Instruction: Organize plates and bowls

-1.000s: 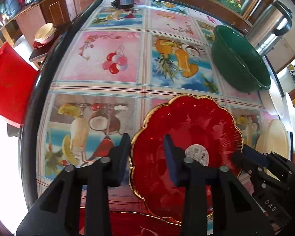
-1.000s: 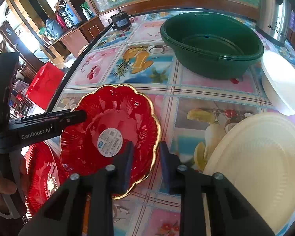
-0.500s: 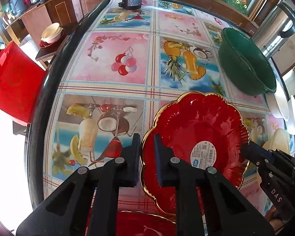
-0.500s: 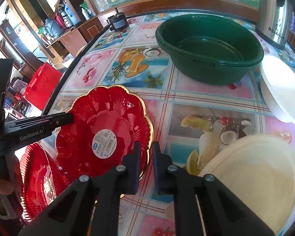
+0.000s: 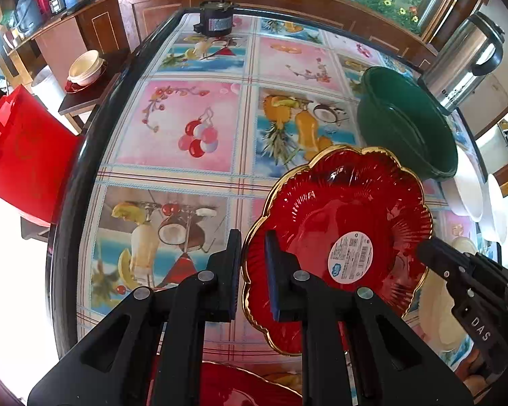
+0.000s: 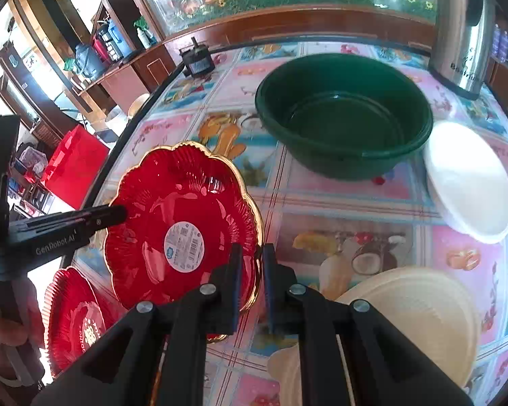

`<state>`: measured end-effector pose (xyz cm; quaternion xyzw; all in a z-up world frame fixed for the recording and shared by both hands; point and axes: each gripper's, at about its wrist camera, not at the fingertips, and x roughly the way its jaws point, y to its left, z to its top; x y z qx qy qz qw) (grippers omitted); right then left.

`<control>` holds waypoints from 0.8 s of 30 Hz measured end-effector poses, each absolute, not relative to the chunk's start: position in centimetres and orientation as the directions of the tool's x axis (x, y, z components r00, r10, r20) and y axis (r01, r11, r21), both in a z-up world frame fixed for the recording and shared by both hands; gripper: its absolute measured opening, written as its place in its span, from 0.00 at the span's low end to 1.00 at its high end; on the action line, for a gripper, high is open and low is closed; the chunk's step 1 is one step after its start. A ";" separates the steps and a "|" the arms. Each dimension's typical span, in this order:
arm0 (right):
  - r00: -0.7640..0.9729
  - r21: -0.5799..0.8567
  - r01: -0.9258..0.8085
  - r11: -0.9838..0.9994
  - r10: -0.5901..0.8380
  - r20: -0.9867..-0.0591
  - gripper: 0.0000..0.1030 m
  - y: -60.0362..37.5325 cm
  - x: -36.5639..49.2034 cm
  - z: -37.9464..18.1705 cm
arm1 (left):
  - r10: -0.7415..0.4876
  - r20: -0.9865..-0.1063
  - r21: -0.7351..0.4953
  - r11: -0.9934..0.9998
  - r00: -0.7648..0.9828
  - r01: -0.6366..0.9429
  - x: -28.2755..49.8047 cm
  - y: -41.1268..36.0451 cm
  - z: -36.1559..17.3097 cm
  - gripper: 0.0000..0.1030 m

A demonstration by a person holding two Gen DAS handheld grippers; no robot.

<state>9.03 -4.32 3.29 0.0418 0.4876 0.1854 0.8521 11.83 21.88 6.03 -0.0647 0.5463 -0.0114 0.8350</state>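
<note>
A red scalloped plate with a gold rim and a white label [image 5: 342, 237] [image 6: 179, 233] is held tilted above the table between both grippers. My left gripper [image 5: 252, 270] is shut on its left rim. My right gripper [image 6: 252, 280] is shut on its right rim. A second red plate [image 6: 74, 318] lies on the table below, at the near left; its edge shows in the left wrist view [image 5: 240, 385]. A cream plate [image 6: 416, 321] lies at the near right. White bowls [image 6: 467, 182] sit beside a green basin [image 6: 342, 115] [image 5: 406, 125].
A steel kettle [image 6: 464, 34] stands at the far right. A small black motor [image 5: 216, 20] sits at the table's far edge. A red chair [image 5: 20, 155] and a side stand with a cream bowl [image 5: 84, 67] are off the left edge.
Both grippers have closed on the red plate's opposite rims. The plate has risen off the table and tilted, and both views have drawn back and upward.
</note>
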 end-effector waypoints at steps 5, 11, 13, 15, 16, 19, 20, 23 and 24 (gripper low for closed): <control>0.469 0.261 -0.286 0.922 0.372 -0.801 0.09 -4.7 8.5 4.8 | -0.092 -0.902 -0.124 0.991 0.422 -0.049 10.9 21.9 7.8 0.13; 0.489 0.260 -0.304 0.917 0.384 -0.783 0.09 -4.3 7.8 6.4 | -0.107 -0.891 -0.147 0.988 0.441 -0.056 9.3 22.5 9.6 0.13; 0.487 0.278 -0.314 0.908 0.405 -0.774 0.09 -4.5 7.3 7.1 | -0.112 -0.885 -0.154 0.986 0.452 -0.057 8.4 22.9 10.4 0.13; 0.484 0.293 -0.327 0.898 0.425 -0.765 0.09 -4.5 6.7 7.7 | -0.114 -0.881 -0.157 0.986 0.460 -0.056 7.4 23.1 11.1 0.13; 0.484 0.296 -0.334 0.895 0.432 -0.761 0.09 -4.4 6.4 8.0 | -0.114 -0.880 -0.158 0.986 0.462 -0.057 6.8 23.3 11.5 0.13; 0.482 0.298 -0.356 0.885 0.448 -0.753 0.09 -3.9 5.1 8.7 | -0.109 -0.877 -0.155 0.986 0.469 -0.061 4.7 23.9 12.4 0.13; 0.480 0.297 -0.364 0.883 0.451 -0.752 0.09 -3.7 4.7 8.8 | -0.105 -0.876 -0.154 0.986 0.470 -0.067 3.6 24.3 12.6 0.13; 0.465 0.306 -0.393 0.867 0.475 -0.747 0.09 -2.6 3.1 8.9 | -0.097 -0.879 -0.158 0.983 0.466 -0.094 1.1 25.8 12.5 0.13; 0.457 0.307 -0.409 0.859 0.484 -0.746 0.09 -2.1 2.3 8.8 | -0.093 -0.882 -0.159 0.982 0.463 -0.105 0.3 26.3 12.4 0.13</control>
